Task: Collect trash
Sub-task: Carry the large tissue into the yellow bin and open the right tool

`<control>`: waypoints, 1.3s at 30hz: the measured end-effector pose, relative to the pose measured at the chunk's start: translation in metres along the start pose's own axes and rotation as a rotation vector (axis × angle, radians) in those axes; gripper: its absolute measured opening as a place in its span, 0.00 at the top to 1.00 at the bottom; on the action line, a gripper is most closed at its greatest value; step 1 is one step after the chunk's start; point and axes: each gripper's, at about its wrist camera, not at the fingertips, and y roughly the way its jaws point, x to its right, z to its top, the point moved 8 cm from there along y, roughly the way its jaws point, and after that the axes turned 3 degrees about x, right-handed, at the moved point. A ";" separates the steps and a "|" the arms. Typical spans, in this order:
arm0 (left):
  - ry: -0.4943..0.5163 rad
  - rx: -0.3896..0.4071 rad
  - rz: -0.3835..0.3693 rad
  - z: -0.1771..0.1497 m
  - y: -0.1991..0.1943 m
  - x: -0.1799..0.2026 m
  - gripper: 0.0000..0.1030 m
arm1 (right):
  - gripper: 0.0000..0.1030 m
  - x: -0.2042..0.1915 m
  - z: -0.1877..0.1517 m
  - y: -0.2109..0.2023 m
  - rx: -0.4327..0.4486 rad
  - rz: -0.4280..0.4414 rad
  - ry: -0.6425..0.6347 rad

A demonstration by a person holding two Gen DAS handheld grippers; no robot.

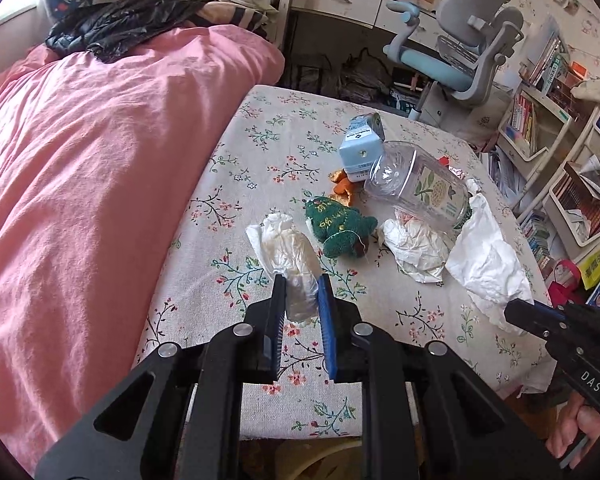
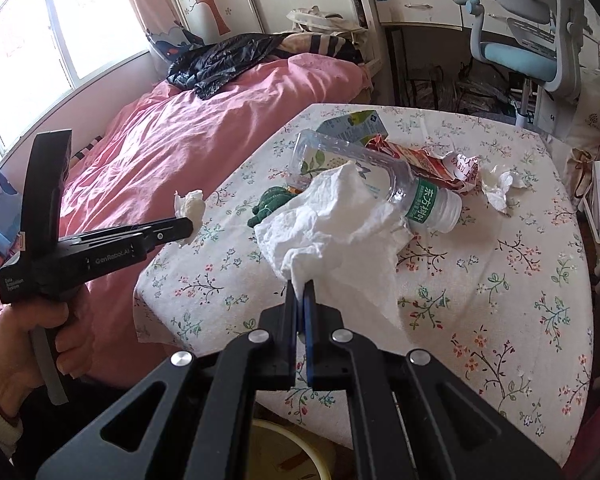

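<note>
Left wrist view: left gripper (image 1: 302,300) clamps crumpled wad (image 1: 286,252), right gripper (image 2: 300,292) pinches white tissue (image 2: 332,216). Bottle (image 1: 418,184), carton (image 1: 360,148), another tissue (image 1: 416,246) remain at 1 o'clock.

Near edge of floral table (image 1: 236,184) lies bare; farther in, plastic bottle (image 1: 418,182), milk carton (image 1: 360,148), green plush toy (image 1: 336,224) and crumpled paper (image 1: 416,248) crowd together.

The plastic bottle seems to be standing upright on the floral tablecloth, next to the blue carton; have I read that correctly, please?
Not quite: the plastic bottle is lying on its side on the floral tablecloth, next to the blue carton. The right wrist view shows this most clearly.
</note>
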 end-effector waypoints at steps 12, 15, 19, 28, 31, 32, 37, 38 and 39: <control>0.004 0.008 -0.008 -0.002 -0.006 0.000 0.85 | 0.96 -0.021 -0.010 -0.016 0.033 0.057 0.022; -0.001 0.010 -0.009 -0.003 -0.008 -0.001 0.85 | 0.96 -0.026 -0.016 -0.019 0.035 0.073 0.031; -0.011 0.014 -0.012 -0.003 -0.012 -0.004 0.85 | 0.96 -0.035 -0.029 -0.024 0.028 0.102 0.052; -0.042 0.030 -0.034 -0.007 -0.026 -0.009 0.85 | 0.96 -0.059 -0.081 -0.035 -0.033 0.169 0.094; -0.041 0.036 -0.036 -0.009 -0.031 -0.009 0.85 | 0.96 -0.064 -0.096 -0.039 -0.055 0.186 0.117; -0.041 0.037 -0.037 -0.010 -0.032 -0.009 0.85 | 0.95 -0.065 -0.099 -0.040 -0.059 0.190 0.125; -0.042 0.035 -0.037 -0.013 -0.035 -0.010 0.85 | 0.95 -0.068 -0.112 -0.041 -0.089 0.211 0.158; -0.042 0.036 -0.037 -0.013 -0.036 -0.010 0.85 | 0.95 -0.070 -0.117 -0.040 -0.107 0.219 0.165; -0.043 0.038 -0.039 -0.013 -0.037 -0.010 0.85 | 0.95 -0.072 -0.123 -0.037 -0.125 0.222 0.166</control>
